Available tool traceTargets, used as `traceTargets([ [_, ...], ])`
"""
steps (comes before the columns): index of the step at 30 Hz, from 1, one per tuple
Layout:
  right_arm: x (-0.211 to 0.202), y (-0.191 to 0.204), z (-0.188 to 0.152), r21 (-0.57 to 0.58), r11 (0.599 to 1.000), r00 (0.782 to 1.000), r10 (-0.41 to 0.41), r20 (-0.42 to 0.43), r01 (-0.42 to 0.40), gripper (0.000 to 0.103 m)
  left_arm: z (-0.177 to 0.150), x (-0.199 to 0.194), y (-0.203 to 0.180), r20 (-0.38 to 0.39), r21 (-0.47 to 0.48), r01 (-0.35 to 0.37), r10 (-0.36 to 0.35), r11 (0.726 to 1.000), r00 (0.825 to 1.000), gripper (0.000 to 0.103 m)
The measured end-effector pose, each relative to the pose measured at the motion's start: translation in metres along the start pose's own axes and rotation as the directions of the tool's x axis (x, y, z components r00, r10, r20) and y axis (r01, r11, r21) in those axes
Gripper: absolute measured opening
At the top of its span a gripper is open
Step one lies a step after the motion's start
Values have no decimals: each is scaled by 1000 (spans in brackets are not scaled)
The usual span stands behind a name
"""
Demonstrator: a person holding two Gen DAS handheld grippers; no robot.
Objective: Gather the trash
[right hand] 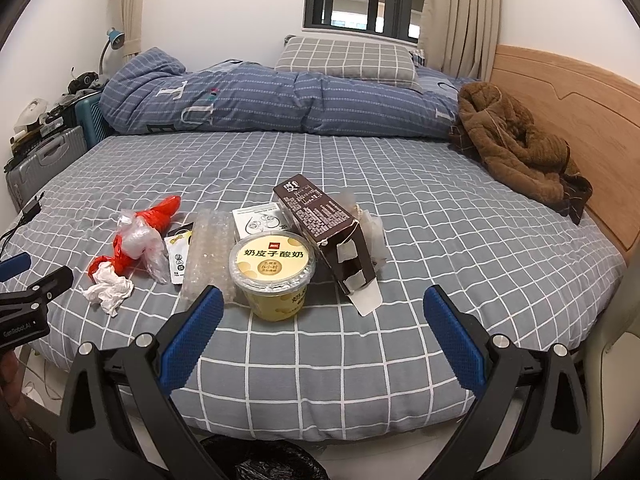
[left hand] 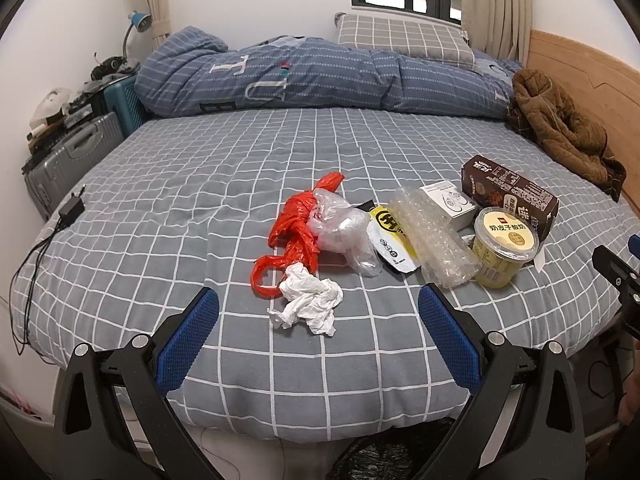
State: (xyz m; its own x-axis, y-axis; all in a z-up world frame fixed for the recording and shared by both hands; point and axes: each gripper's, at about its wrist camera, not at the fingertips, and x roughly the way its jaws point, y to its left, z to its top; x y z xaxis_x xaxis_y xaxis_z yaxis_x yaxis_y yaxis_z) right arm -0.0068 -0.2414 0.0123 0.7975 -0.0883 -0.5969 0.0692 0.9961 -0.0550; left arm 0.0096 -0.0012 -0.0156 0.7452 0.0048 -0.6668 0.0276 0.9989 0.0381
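Both tongs stand wide and hold nothing: the left gripper (left hand: pixel 318 300) fills the bottom of its view with its blue pads spread to either side of a crumpled white tissue (left hand: pixel 308 300), and the right gripper (right hand: pixel 322 300) hangs low in its own view with its pads spread below a yellow yogurt cup (right hand: pixel 273 276). The trash lies in a loose row across the middle of a bed (left hand: pixel 200 184) covered in a grey checked sheet. In the left view, from centre toward the right edge, come the tissue, an orange plastic bag (left hand: pixel 298 232) touching it from above, a clear plastic bag (left hand: pixel 346 232) lying against the orange one, a yellow and white wrapper (left hand: pixel 394 240), a strip of bubble wrap (left hand: pixel 434 236), a small white box (left hand: pixel 450 204), the yogurt cup and a brown carton (left hand: pixel 512 196) behind it. In the right view the carton lies on its side with its near end torn open, just right of the cup. At the top of both frames a blue quilt (left hand: pixel 312 76) is rolled along the far side of the bed with a checked pillow (left hand: pixel 404 40) behind it, and a brown fleece garment (left hand: pixel 560 128) is heaped at the upper right beside the wooden headboard (left hand: pixel 592 80). A black bag (right hand: pixel 272 462) shows at the bottom edge, below the mattress.
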Motion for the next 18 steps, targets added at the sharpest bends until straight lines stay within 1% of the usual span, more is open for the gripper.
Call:
traceTargets([
  [7,0,2,1,0,1000,1000,2,1,-2,96,0,0,0,0,-1,2,-2,1000,1000,97],
  [18,3,15,8,-21,1000,1000,19,7,-19,96,0,3,3,-10,5,-8,8,1000,1000,97],
])
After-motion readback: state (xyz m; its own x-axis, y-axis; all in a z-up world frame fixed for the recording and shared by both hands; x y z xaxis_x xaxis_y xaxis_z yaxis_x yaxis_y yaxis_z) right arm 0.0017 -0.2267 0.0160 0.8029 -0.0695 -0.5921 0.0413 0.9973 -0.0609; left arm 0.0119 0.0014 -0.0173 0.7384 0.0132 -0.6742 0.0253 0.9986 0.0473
